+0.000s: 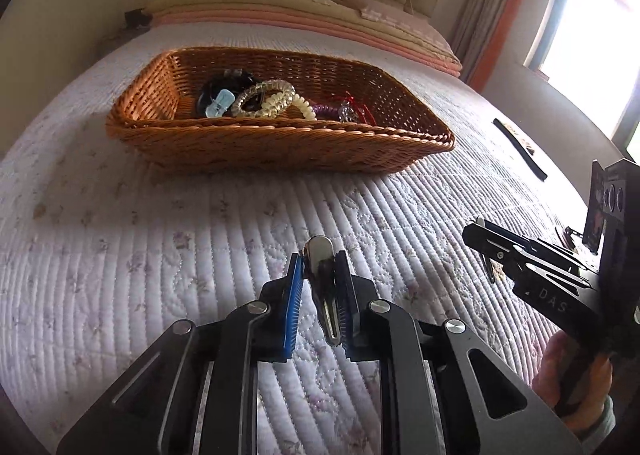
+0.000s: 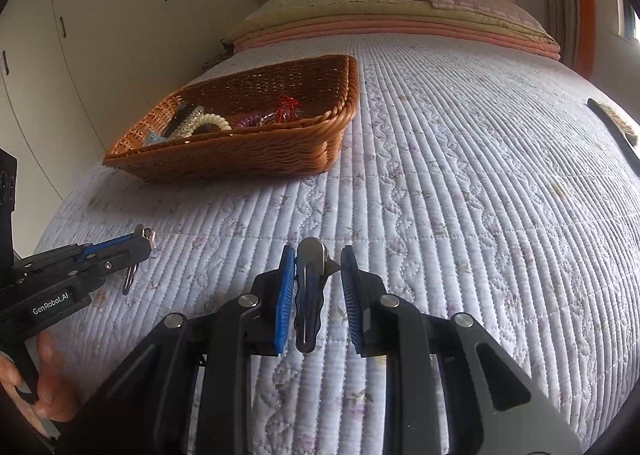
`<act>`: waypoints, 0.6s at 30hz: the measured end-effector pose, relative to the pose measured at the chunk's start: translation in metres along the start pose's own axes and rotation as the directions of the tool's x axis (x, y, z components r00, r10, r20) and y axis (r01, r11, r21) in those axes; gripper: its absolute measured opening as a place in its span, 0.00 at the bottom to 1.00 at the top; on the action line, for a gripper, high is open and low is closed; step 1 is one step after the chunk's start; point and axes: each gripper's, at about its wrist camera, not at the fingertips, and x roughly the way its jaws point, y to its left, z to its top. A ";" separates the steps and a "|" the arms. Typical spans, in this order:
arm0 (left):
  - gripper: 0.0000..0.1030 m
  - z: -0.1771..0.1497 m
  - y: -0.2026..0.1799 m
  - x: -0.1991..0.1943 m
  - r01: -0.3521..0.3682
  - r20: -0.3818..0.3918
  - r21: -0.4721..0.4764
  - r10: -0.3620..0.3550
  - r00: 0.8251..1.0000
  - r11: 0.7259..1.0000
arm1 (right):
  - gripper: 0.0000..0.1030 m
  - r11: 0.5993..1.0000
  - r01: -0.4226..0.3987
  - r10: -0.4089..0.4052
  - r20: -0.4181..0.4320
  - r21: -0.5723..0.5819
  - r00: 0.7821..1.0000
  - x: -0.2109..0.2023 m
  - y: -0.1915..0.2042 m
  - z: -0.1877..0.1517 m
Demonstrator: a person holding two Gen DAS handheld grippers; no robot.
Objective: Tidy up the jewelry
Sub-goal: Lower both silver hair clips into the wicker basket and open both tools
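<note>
A wicker basket (image 1: 280, 143) sits on the quilted bed and holds several hair ties, bracelets and a light-blue clip (image 1: 220, 103). It also shows in the right wrist view (image 2: 240, 151). My left gripper (image 1: 320, 259) is shut on a silver hair clip (image 1: 320, 287), low over the quilt in front of the basket. My right gripper (image 2: 318, 259) has a second silver hair clip (image 2: 308, 295) pressed against its left pad, with a gap to the right pad. Each gripper shows in the other's view: the right (image 1: 480, 235), the left (image 2: 140, 243).
A black comb-like strip (image 1: 520, 149) lies on the quilt at the right, also in the right wrist view (image 2: 612, 127). Folded blankets and pillows (image 2: 392, 19) lie at the head of the bed. Wardrobe doors stand on the left, a window on the right.
</note>
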 end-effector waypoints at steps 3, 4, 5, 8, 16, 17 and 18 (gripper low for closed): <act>0.14 0.002 -0.005 -0.019 -0.020 0.055 0.046 0.018 0.998 0.999 | 0.20 0.999 -0.037 0.036 0.025 0.015 0.999 -0.014 0.003 0.002; 0.14 0.005 -0.007 -0.026 -0.026 0.077 0.063 0.021 0.997 0.998 | 0.20 0.998 -0.052 0.052 0.041 0.017 0.998 -0.020 0.004 0.004; 0.14 0.009 -0.008 -0.034 -0.018 0.096 0.070 0.011 0.995 0.997 | 0.20 0.998 -0.068 0.067 0.055 0.019 0.996 -0.025 0.005 0.007; 0.14 0.026 -0.014 -0.054 -0.014 0.162 0.092 -0.001 0.987 0.996 | 0.20 0.993 -0.117 0.114 0.104 0.027 0.988 -0.042 0.009 0.026; 0.14 0.106 -0.021 -0.069 -0.032 0.298 0.122 -0.006 0.954 0.992 | 0.20 0.992 -0.104 0.118 0.243 -0.072 0.963 -0.057 0.041 0.119; 0.14 0.115 -0.019 -0.065 -0.046 0.305 0.117 0.008 0.952 0.992 | 0.20 0.992 -0.098 0.114 0.244 -0.073 0.963 -0.051 0.044 0.129; 0.14 0.122 -0.018 -0.060 -0.082 0.318 0.117 0.041 0.947 0.990 | 0.20 0.992 -0.103 0.116 0.240 -0.067 0.964 -0.043 0.046 0.140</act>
